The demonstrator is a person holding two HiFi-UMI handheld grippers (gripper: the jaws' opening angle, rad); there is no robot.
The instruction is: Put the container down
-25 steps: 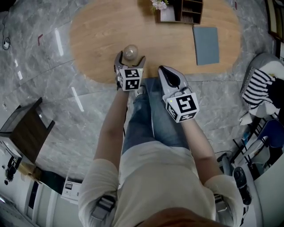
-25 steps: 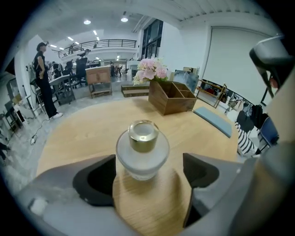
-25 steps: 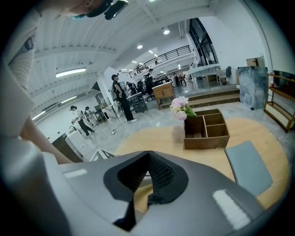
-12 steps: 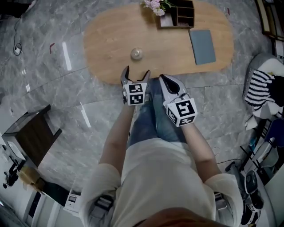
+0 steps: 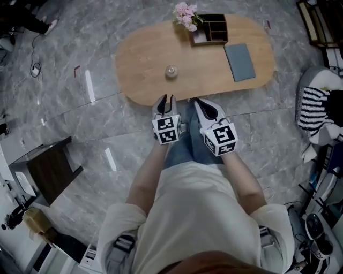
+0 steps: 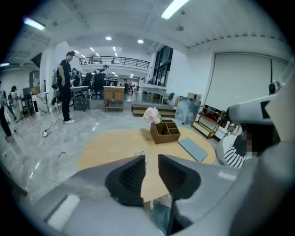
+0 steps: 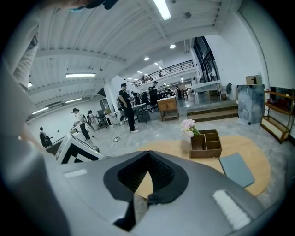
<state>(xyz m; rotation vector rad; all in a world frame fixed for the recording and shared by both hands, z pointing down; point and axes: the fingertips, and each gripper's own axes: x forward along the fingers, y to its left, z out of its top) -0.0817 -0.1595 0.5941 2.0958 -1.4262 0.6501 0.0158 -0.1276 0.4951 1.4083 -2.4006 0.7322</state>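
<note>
The container [image 5: 171,70], a small clear glass jar, stands by itself on the oval wooden table [image 5: 144,59]; in the left gripper view the container [image 6: 139,155] peeks over the left jaw. My left gripper [image 5: 167,101] [image 6: 152,167] hovers just off the table's near edge, well short of the jar. Its jaws are closing, a narrow gap remains, and nothing is between them. My right gripper [image 5: 198,103] [image 7: 148,156] is beside it over the person's legs, shut with its tips touching and nothing held.
A wooden compartment box [image 5: 210,36] with pink flowers [image 5: 184,12] stands at the table's far side, a grey-blue pad [image 5: 239,62] to its right. A dark side table [image 5: 48,171] is at left, striped cloth [image 5: 313,109] at right. People stand far off.
The left gripper, wide open around the jar a second ago, has drawn back off the table and narrowed its jaws. The jar stays on the table. The head view has pulled back.
</note>
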